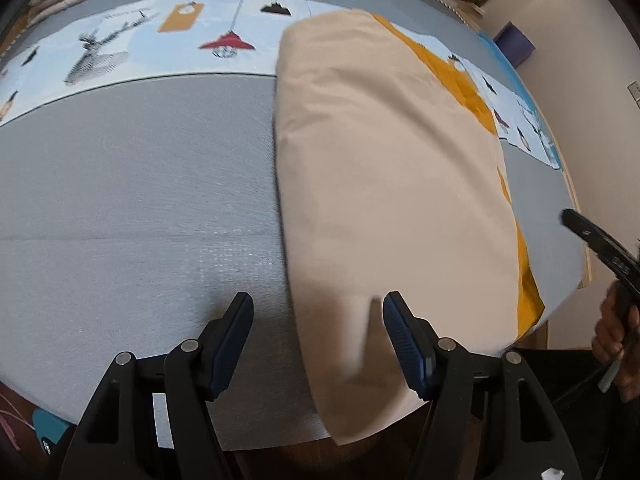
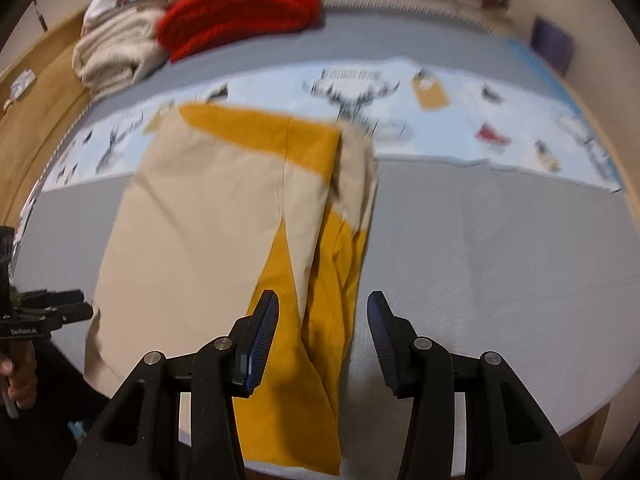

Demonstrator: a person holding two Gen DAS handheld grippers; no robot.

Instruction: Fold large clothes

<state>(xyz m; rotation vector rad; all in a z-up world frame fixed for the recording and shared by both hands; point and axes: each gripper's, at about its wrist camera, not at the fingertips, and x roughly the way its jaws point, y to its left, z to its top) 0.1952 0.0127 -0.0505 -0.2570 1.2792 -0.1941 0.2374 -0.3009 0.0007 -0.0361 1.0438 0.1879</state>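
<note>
- Left wrist view, bottom of the frame: the left gripper (image 1: 318, 306) points down at the bed, its jaws apart with nothing pressed between them; the left finger is over bare grey cover, the right finger over the near end of the cloth.
- Centre to upper right: the cloth (image 1: 384, 152), beige on top with mustard yellow showing along its right edge, lies folded in a long strip on the grey bed (image 1: 132, 184); its near end hangs over the bed's front edge.
- Right edge: a hand (image 1: 616, 332) holds the right gripper, seen only in part.
- Right wrist view, bottom centre: the right gripper (image 2: 323, 308) has its jaws apart and grips nothing; the yellow part of the cloth lies below the gap, loose.
- Lower left: the left gripper shows as a dark shape with a hand under it.
- Across the upper middle: a pale blue printed runner (image 2: 460, 120) crosses the bed; the far end of the cloth rests on it.
- Upper left: a red blanket (image 2: 240, 8) and a cream one (image 2: 116, 56) are stacked at the far side; this view is blurred.
</note>
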